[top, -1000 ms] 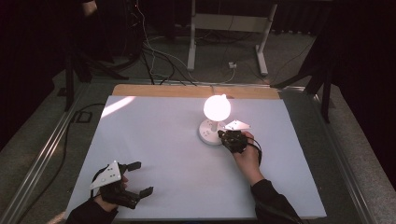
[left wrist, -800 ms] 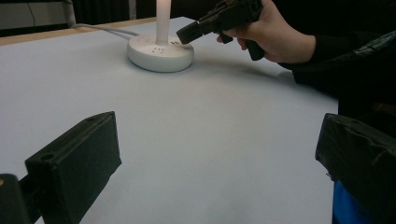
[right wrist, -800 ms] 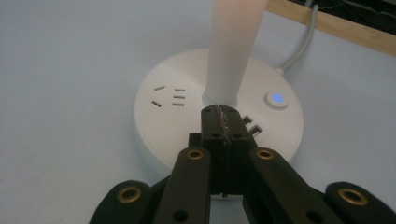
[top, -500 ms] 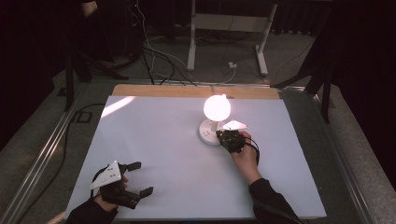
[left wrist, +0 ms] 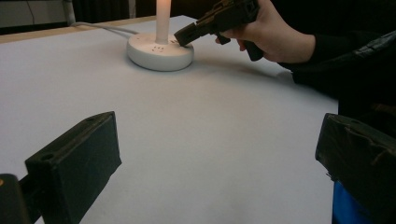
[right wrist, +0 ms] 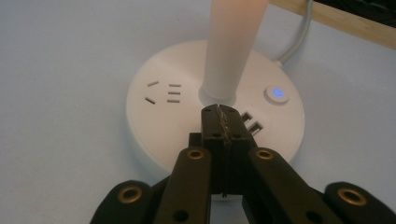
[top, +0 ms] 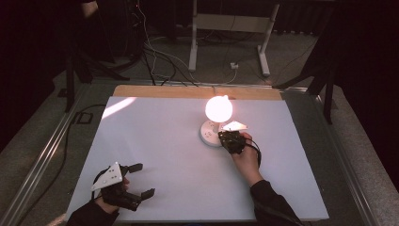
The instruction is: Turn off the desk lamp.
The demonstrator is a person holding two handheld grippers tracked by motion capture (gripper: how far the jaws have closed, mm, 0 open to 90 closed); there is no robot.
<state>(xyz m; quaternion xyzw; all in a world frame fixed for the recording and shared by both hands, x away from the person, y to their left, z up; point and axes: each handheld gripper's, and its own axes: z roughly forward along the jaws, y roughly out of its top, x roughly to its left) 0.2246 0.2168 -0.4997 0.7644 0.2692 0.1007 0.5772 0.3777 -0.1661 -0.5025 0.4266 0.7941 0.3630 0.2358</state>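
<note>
1. The lamp (top: pixel 217 117) stands lit at the far middle of the white table (top: pixel 155 141), with its round base (right wrist: pixel 187 116) flat on the surface and its cable going to the far edge.
2. The right gripper (right wrist: pixel 220 116) has its jaws pressed together with nothing between them, and the tips rest over the base, just beside the stem (right wrist: pixel 233 46) and the 2 USB slots.
3. The left gripper (top: pixel 141 180) is wide open and holds nothing, near the front left corner.
4. I judge that the base is rigid, smooth plastic and rather slippery; the glowing globe looks fragile and maybe hot.
5. Better to hold the stem low, or only press the blue-lit button (right wrist: pixel 276 93).
</note>
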